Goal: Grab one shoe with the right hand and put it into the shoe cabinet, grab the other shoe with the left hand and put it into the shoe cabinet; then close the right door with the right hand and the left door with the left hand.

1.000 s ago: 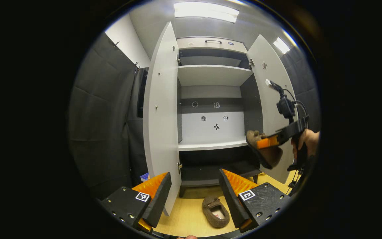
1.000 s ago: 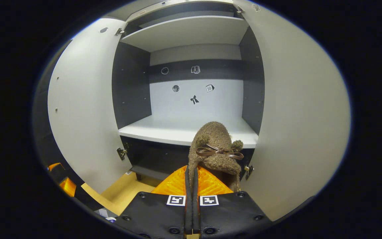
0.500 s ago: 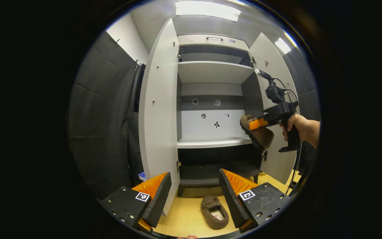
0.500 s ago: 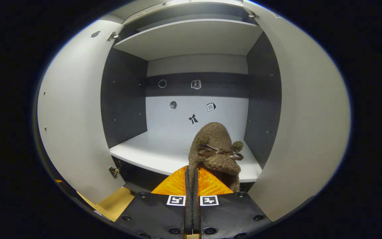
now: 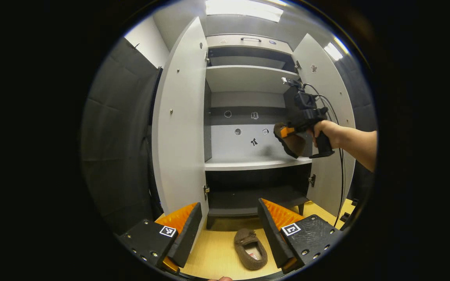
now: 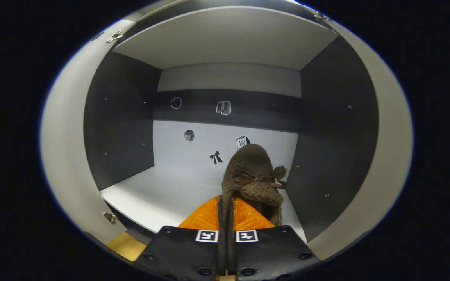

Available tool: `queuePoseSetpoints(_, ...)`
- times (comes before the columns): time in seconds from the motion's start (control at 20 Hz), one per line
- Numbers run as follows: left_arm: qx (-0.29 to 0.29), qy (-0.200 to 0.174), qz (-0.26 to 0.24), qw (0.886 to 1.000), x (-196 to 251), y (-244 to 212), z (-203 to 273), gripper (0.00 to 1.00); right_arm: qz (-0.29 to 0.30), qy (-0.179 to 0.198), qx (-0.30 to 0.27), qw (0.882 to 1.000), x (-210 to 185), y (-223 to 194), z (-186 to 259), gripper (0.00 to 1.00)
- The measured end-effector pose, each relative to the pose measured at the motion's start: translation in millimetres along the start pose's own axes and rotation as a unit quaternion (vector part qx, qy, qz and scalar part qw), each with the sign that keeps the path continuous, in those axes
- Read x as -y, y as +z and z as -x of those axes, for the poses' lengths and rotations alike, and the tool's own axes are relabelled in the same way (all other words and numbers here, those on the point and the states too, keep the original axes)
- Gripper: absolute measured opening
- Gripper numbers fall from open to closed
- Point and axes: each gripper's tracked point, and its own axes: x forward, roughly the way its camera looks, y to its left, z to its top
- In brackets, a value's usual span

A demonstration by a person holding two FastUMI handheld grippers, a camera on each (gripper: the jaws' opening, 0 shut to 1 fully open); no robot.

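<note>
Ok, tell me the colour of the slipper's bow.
Dark brown, on a fuzzy brown slipper; the bow shows best in the right gripper view.

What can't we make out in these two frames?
- Heel of the held shoe, right gripper view: covered by the right gripper, so the grip point is unseen.
- Gap between that shoe and the shelf, left gripper view: too small to tell.
- Inside of the floor shoe, left gripper view: partly behind the left gripper.
- Bottom compartment: too dark.
</note>
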Motion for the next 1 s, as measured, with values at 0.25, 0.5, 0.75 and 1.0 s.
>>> queuePoseSetpoints(0.25, -0.012, 0.015, -0.003, 1.0, -5.2, -7.8, -5.4, 0.78, 0.022, -0.006, -0.028, 0.999, 0.2, -11.1, -34.5, 0.04)
queuePoseSetpoints(0.5, -0.022, 0.022, -0.004, 1.0, -5.0, -13.0, -8.4, 0.78, 0.049, -0.019, -0.004, 0.999, -0.8, -2.5, -42.2, 0.17)
queuePoseSetpoints(0.75, -0.033, 0.012, -0.005, 0.999, -0.2, -23.2, -14.7, 0.78, 0.034, -0.025, 0.053, 0.998, 0.2, 14.5, -9.8, 0.98)
queuePoseSetpoints(1.0, -0.048, -0.019, 0.001, 0.999, 13.7, -37.2, -24.4, 0.79, 0.016, -0.024, 0.109, 0.994, 5.4, 25.0, 50.5, 0.98)
